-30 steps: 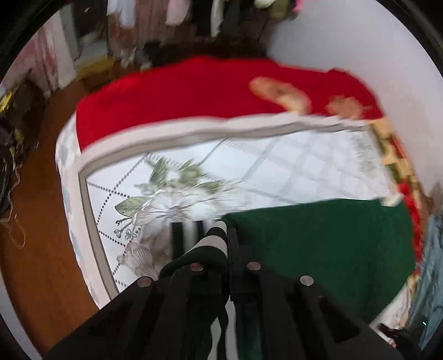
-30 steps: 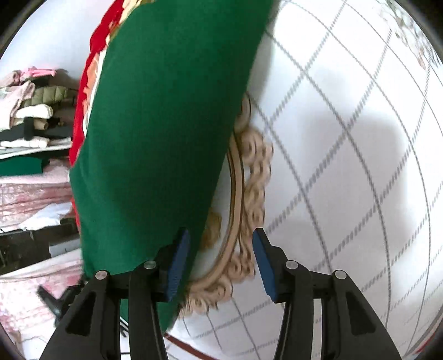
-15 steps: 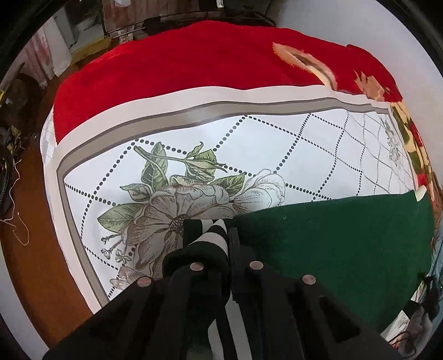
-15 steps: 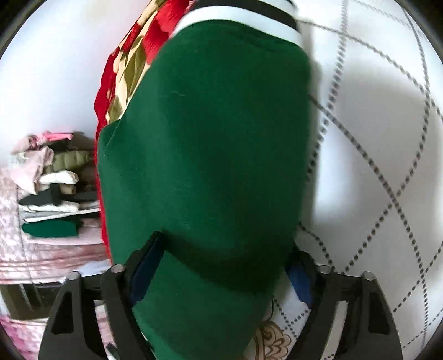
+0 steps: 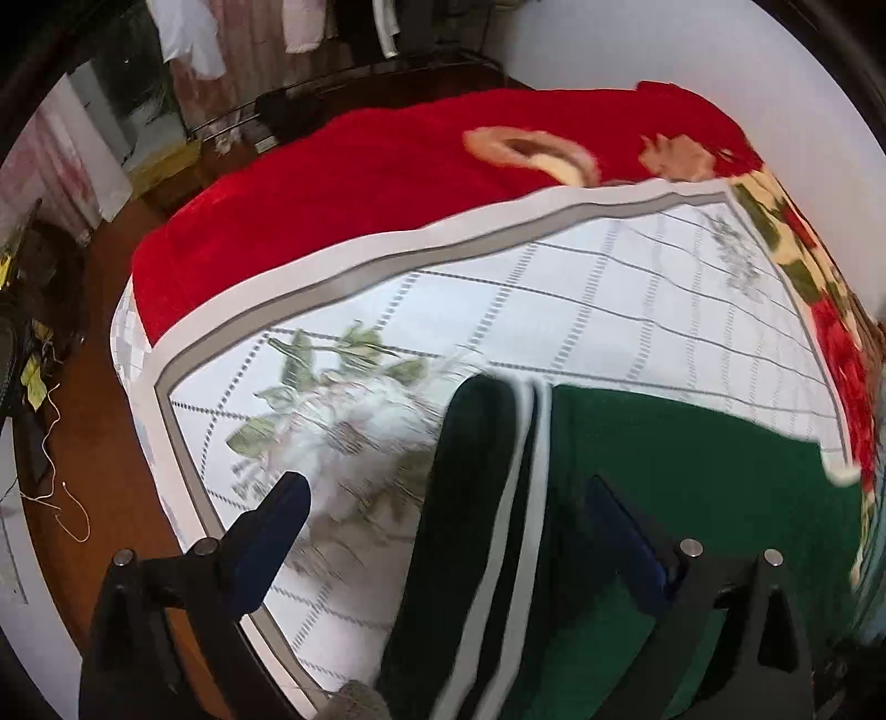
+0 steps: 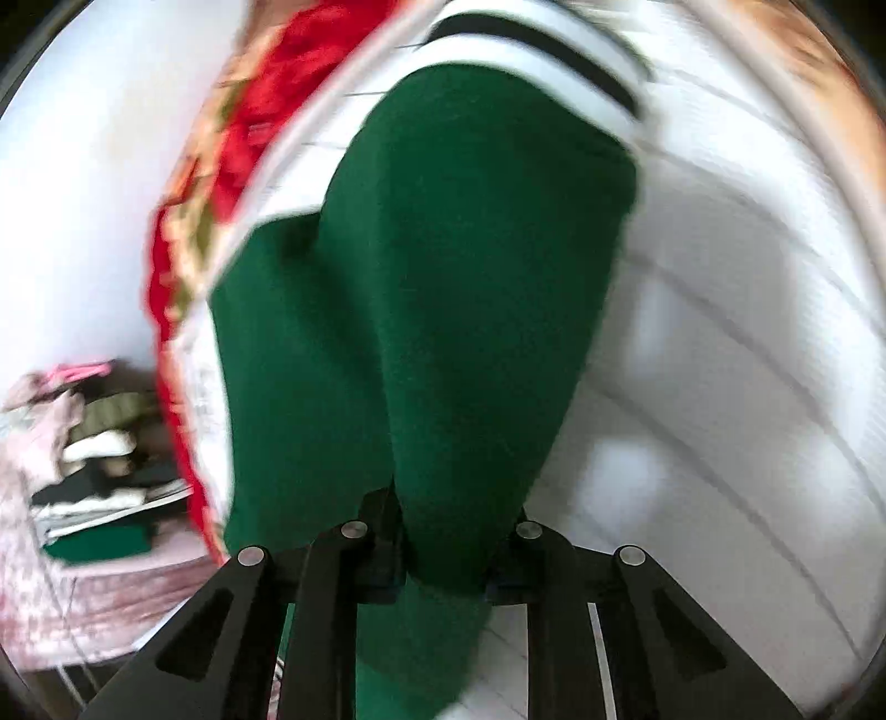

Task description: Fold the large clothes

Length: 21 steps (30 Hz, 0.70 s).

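A dark green garment (image 5: 692,487) with a black-and-white striped band (image 5: 498,498) lies on a white quilted bedspread (image 5: 609,310) with a flower print. My left gripper (image 5: 448,531) is open, its jaws spread either side of the striped band, which lies loose between them. In the right wrist view the green garment (image 6: 454,288) rises from my right gripper (image 6: 448,559), which is shut on a bunched fold of it. The striped band (image 6: 531,50) shows at the garment's far end.
A red blanket (image 5: 343,183) covers the far part of the bed. A wooden floor (image 5: 94,421) lies off the bed's left side, with cables. A stack of folded clothes (image 6: 94,454) sits to the left in the right wrist view. A white wall (image 5: 692,44) stands behind.
My left gripper has opened and let go of the striped band. My right gripper went from open beside the garment to shut on its green fabric, lifting it.
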### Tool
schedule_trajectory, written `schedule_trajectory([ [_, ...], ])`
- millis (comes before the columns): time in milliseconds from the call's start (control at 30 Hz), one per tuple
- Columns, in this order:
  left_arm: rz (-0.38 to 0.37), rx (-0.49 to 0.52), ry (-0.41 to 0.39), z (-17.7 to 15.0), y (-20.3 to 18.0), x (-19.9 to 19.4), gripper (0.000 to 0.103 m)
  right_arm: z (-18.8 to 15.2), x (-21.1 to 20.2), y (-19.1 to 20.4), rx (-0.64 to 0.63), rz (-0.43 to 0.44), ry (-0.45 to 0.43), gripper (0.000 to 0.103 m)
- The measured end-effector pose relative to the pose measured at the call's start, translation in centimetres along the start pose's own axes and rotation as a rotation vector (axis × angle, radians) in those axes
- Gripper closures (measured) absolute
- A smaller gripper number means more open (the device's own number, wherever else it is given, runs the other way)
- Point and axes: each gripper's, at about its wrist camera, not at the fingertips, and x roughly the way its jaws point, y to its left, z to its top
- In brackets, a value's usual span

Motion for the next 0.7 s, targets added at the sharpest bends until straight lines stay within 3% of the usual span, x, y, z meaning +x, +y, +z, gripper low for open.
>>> schedule_trajectory([
  [33, -0.005, 0.014, 0.004, -0.3, -0.8, -0.2, 0.001, -0.8, -0.7, -1.8, -0.005, -0.06, 0.022, 0.081],
  [100, -0.014, 0.06, 0.002, -1.0, -3.2, -0.5, 0.001, -1.6, -2.0, -4.1, -0.022, -0.149, 0.048, 0.066],
  [167, -0.025, 0.137, -0.01, -1.8, -6.5, -0.7, 0.001, -1.9, -3.4, -5.3, -0.082, -0.234, 0.05, 0.057],
  [333, -0.098, 0.283, 0.007, -4.0, -15.8, 0.4, 0.001, -2.9, -8.3, -2.8, -0.273, -0.352, -0.043, 0.057],
  [433, -0.136, 0.341, 0.038, -4.8, -21.3, 2.1, 0.001, -3.5, -9.8, 1.2, -0.425, -0.389, -0.109, 0.057],
  [500, -0.125, 0.393, 0.038, -5.3, -24.5, 3.3, 0.001, -2.7, -8.4, 3.6, -0.499, -0.359, -0.079, 0.057],
  [633, -0.008, 0.467, 0.056, -5.2, -28.5, 7.6, 0.001, 0.8, -1.5, 8.3, -0.58, -0.285, 0.073, 0.059],
  [667, 0.019, 0.466, 0.073, -5.1, -28.5, 8.7, 0.001, 1.7, 0.5, 9.3, -0.614, -0.309, 0.087, 0.062],
  [700, 0.029, 0.455, 0.091, -4.7, -28.4, 9.7, 0.0, 2.7, 2.2, 10.0, -0.638, -0.347, 0.086, 0.072],
])
